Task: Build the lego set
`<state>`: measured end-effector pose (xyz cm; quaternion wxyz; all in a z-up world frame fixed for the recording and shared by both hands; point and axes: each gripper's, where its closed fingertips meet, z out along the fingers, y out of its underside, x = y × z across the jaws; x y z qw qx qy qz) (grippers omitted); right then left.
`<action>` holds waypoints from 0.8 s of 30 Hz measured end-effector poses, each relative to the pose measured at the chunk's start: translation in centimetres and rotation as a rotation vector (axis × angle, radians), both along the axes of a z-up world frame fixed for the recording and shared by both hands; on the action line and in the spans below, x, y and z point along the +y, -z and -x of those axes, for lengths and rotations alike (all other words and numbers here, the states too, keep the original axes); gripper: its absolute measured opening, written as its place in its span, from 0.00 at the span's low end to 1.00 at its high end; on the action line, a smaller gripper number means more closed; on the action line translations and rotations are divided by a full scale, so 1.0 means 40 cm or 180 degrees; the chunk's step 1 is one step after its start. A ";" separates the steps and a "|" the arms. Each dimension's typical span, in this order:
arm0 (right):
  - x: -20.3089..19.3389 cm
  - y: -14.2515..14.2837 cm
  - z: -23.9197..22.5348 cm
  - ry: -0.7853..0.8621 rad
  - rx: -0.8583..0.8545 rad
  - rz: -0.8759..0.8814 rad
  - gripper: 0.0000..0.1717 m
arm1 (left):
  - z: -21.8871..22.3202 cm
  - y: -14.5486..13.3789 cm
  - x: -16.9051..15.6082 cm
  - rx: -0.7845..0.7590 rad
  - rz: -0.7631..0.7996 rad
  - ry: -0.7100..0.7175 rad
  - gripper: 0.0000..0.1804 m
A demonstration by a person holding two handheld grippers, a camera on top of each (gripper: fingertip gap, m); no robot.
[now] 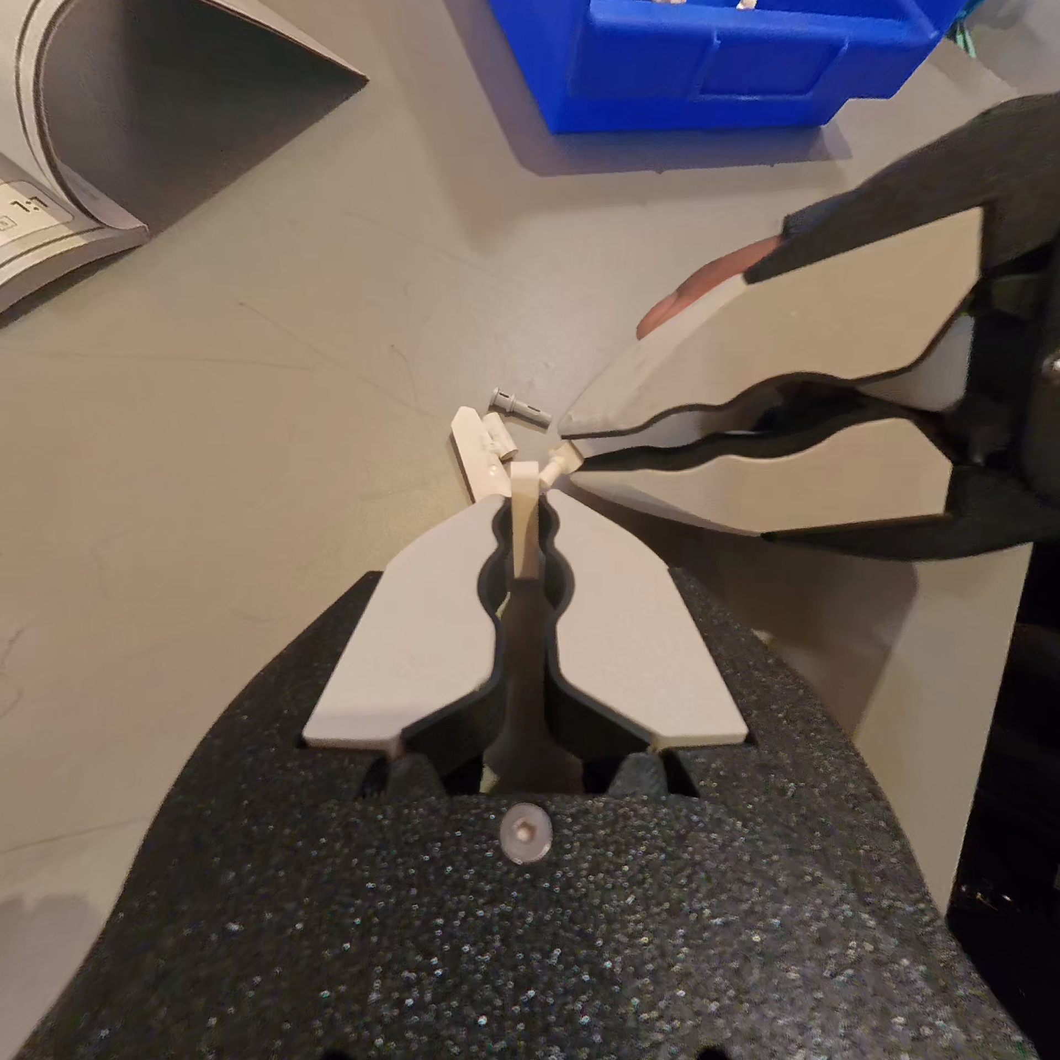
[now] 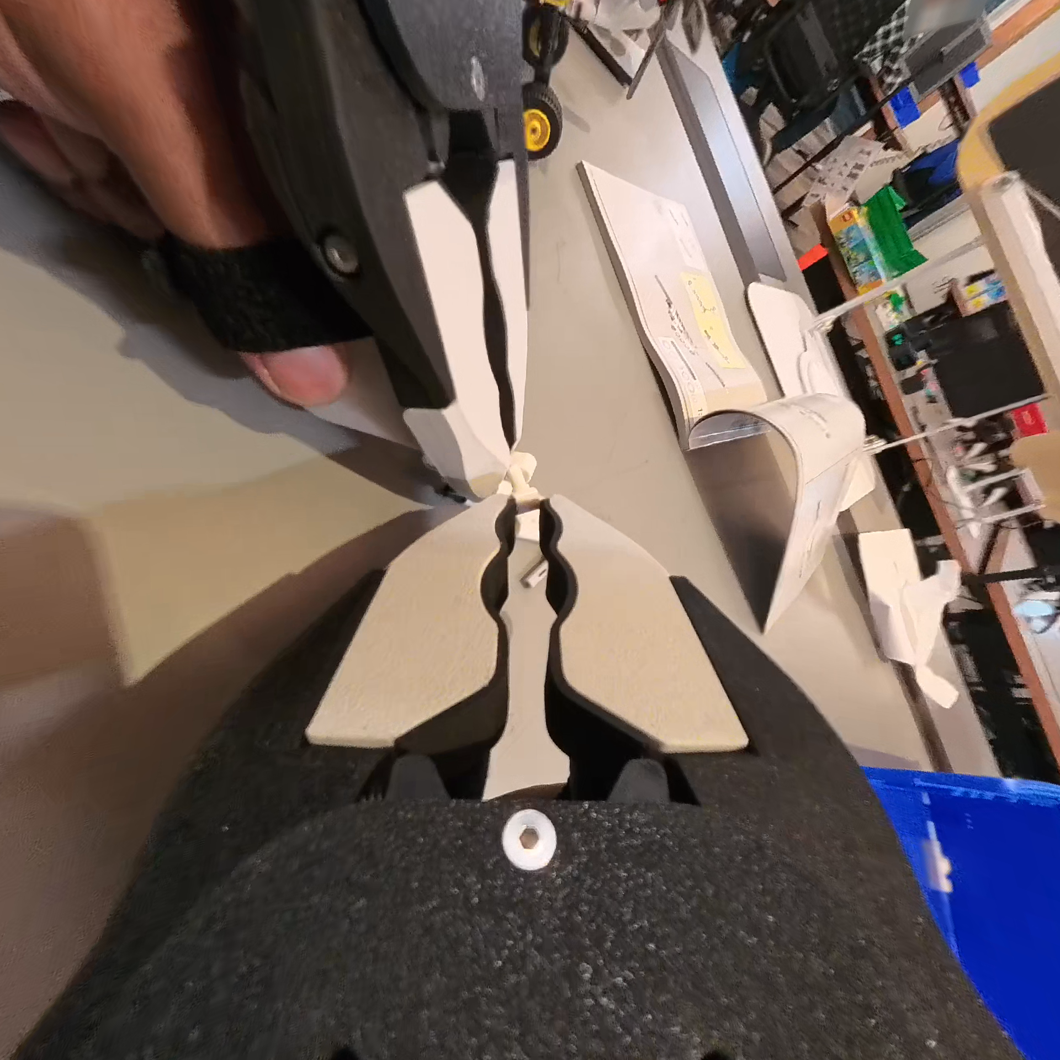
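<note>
Left gripper: the left gripper [image 1: 525, 505] has its jaws clamped on a thin cream plastic strip [image 1: 525, 516], which stands on edge between the two pale fingers and pokes out past the tips.
Right gripper: the right gripper [image 2: 525, 505] comes in from the right in the left wrist view, its jaws closed on a small cream peg piece [image 1: 561, 462] held at the very tips.
Meeting point: the peg's thin end touches the side of the strip's top end, so the two gripper tips sit just beside each other, nearly at a right angle.
Hands: a fingertip [image 1: 697, 289] rests along the upper finger of the right gripper; in the right wrist view a hand [image 2: 132, 143] grips the left gripper, one finger under a black strap [image 2: 258, 292].
Loose parts: a flat cream piece [image 1: 476, 453] with a short tube on it lies on the table just beyond the left gripper; a small grey pin [image 1: 521, 406] lies just beside it, near the right gripper's upper tip.
Table: a grey table [image 1: 258, 401] carries everything.
Surroundings: a blue bin [image 1: 740, 63] stands at the far side, an open booklet [image 1: 69, 189] with a curled page lies to the far left, and a yellow-wheeled toy vehicle [image 2: 539, 129] sits further back.
</note>
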<state>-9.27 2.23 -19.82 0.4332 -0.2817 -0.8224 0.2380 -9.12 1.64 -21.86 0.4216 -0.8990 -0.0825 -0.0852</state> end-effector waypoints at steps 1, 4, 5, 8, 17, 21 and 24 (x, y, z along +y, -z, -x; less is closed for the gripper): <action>0.004 0.003 0.000 0.0018 -0.0041 0.0073 0.04 | -0.003 -0.002 0.000 -0.0029 -0.0019 0.0024 0.05; 0.015 0.009 -0.004 0.0044 -0.0167 0.0201 0.04 | -0.004 -0.006 -0.001 -0.0144 -0.0050 0.0038 0.05; 0.019 0.017 -0.007 0.0050 -0.0250 0.0184 0.04 | -0.004 -0.007 -0.002 -0.0216 -0.0059 0.0043 0.05; 0.012 0.057 -0.033 -0.0082 -0.0710 0.0309 0.04 | -0.003 -0.017 -0.004 -0.0465 -0.0125 0.0048 0.05; 0.001 0.068 -0.058 -0.0586 -0.1007 0.0730 0.05 | -0.037 -0.118 0.010 -0.1718 -0.0833 0.0233 0.04; 0.019 0.046 -0.045 -0.0697 -0.0668 0.0702 0.12 | -0.046 -0.136 0.012 -0.1921 -0.0943 0.0269 0.04; 0.019 0.020 -0.044 -0.0817 -0.0411 0.0758 0.15 | -0.053 -0.138 0.012 -0.2043 -0.0949 0.0294 0.04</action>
